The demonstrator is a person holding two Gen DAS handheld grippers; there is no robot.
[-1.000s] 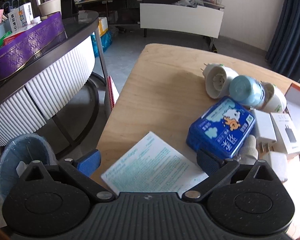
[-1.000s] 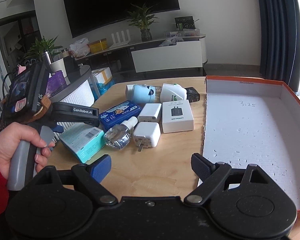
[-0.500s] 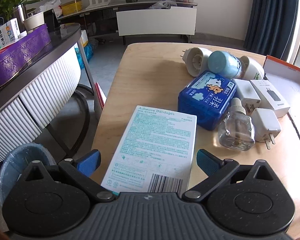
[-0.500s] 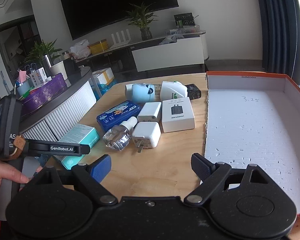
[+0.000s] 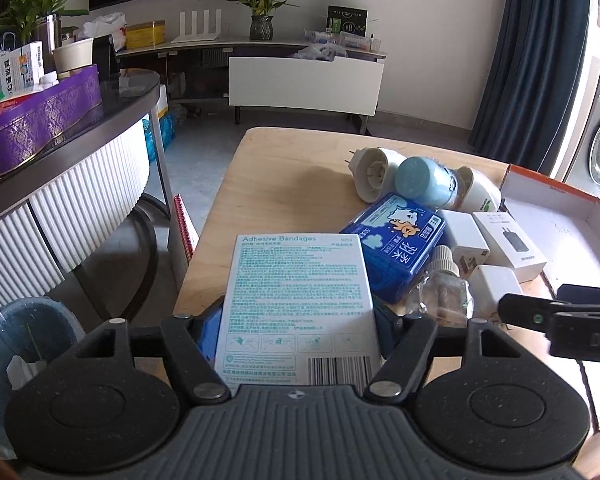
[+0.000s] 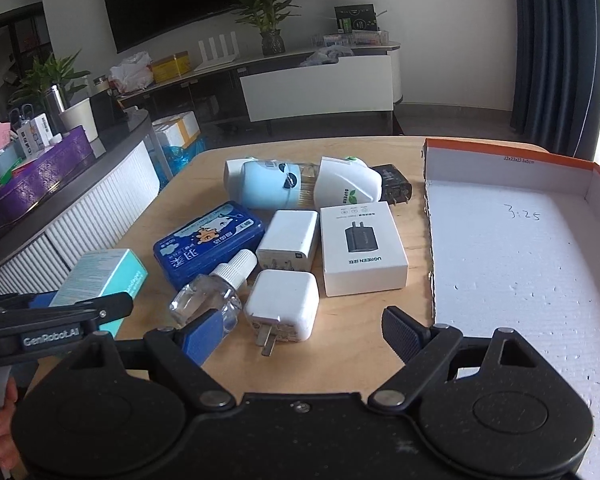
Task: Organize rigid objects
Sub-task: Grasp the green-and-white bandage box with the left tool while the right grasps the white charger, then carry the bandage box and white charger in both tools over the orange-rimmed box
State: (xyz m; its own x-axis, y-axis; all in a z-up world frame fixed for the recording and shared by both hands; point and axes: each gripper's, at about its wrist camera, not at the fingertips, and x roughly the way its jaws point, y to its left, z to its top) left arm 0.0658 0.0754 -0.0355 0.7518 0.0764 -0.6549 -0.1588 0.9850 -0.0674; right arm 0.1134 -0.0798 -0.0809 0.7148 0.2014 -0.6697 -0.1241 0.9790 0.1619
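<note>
The left tongs [image 5: 298,330] are closing on a flat cardboard adhesive-bandage box [image 5: 300,300], pads apparently touching its long edges, on the smooth wooden bench [image 5: 276,184]. The right tongs [image 6: 300,334] gape empty above a rounded white charger [image 6: 282,306].

Left gripper [image 5: 298,326] jaws closing on white rectangular cardboard "Adhesive Bandages" box [image 5: 298,304], lying on light wooden table [image 5: 276,176]; blue plastic case [image 5: 396,246] just beside.

White-teal bandage box [image 5: 300,304]; blue cartoon-printed case [image 6: 208,246]; orange-rimmed white tray [image 6: 512,264].
</note>
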